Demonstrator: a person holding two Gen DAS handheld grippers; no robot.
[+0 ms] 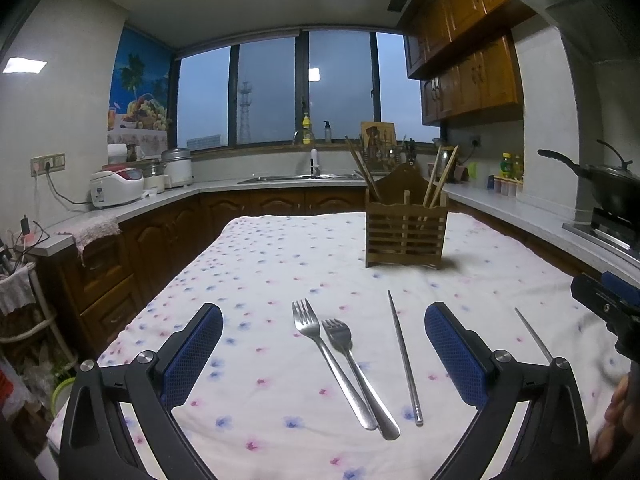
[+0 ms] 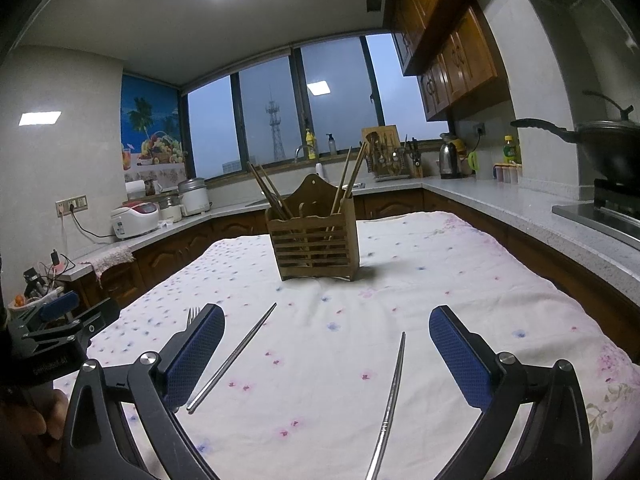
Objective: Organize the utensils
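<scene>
From the left wrist camera, nearest us is the left gripper (image 1: 323,354), its blue-padded fingers (image 1: 194,354) spread wide and holding nothing, poised above the flowered tablecloth (image 1: 260,264). Between those fingers we see two forks: a larger fork (image 1: 330,362) and a smaller fork (image 1: 358,372), handles crossing and touching near their ends. Just beside them lies one metal chopstick (image 1: 404,360); a second chopstick (image 1: 534,334) lies farther right, partly hidden behind the right-hand finger. Well beyond stands the wooden utensil holder (image 1: 406,234), upright, with wooden chopsticks (image 1: 438,178) leaning in its compartments. At the right edge we glimpse part of the other gripper and some fingertips of a hand.

From the right wrist camera, the right gripper (image 2: 326,354) is likewise wide apart and empty above the cloth. One chopstick (image 2: 236,354) lies just beside its left finger; the other chopstick (image 2: 392,396) lies between the fingers, touching neither. Fork tines (image 2: 193,314) peek over the left finger. The holder (image 2: 314,240) stands ahead, centred.
</scene>
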